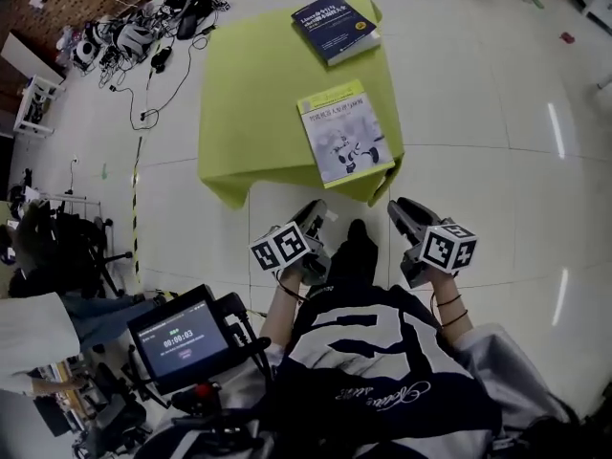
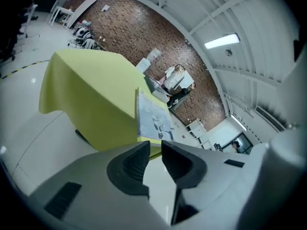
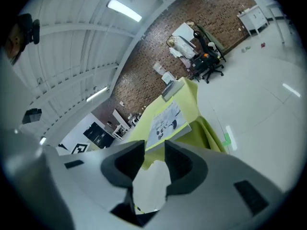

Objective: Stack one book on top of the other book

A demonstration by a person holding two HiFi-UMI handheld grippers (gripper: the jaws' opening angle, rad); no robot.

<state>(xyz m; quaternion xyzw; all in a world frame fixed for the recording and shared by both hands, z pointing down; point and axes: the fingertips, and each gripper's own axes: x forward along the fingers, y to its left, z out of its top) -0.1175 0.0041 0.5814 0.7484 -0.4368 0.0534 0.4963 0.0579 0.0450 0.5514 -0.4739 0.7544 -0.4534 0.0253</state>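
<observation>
- Left claw (image 1: 313, 213): jaws a narrow gap apart and empty. You hold it just short of the bench (image 1: 251, 94), probably staging a pickup.
- White book (image 1: 345, 132) lies flat at the near right corner. Blue book (image 1: 335, 27) lies flat at the far corner, well apart. Nothing is stacked yet.
- Right claw (image 1: 404, 213): jaws wider apart, empty, level with the left, likely so both can flank the white book.
</observation>
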